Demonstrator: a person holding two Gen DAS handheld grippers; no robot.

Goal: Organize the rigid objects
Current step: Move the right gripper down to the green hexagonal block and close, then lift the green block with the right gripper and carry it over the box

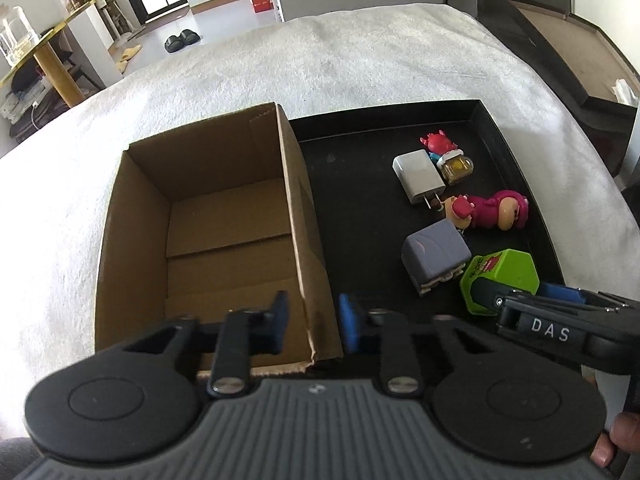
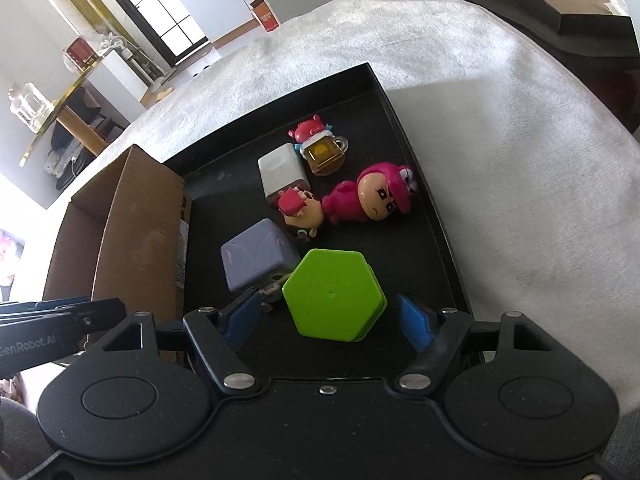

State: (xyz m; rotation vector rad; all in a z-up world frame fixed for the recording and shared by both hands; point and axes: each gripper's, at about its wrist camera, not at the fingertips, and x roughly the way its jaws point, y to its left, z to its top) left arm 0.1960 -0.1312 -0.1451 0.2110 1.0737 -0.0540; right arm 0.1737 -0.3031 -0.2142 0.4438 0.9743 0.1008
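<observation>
An open cardboard box [image 1: 224,216] with nothing inside stands left of a black tray [image 1: 352,200] on a white blanket. My left gripper [image 1: 314,322] straddles the box's right wall near its front corner. Its jaws are narrow, with a sliver of room on each side of the rim. A green hexagonal box [image 2: 334,296] lies at the tray's near end. My right gripper [image 2: 330,322] is open around it, and neither of its blue pads [image 2: 414,328] touches it. In the left wrist view the right gripper [image 1: 560,320] reaches over that green box [image 1: 504,276].
The tray also holds a grey-purple cube toy [image 2: 258,256], a white charger [image 2: 282,172], a pink figure [image 2: 372,196], a small red-capped figure [image 2: 300,212], a beer-mug toy [image 2: 324,154] and a red toy [image 2: 306,128]. The cardboard box [image 2: 136,232] abuts the tray's left side. A dark cabinet [image 1: 560,48] stands far right.
</observation>
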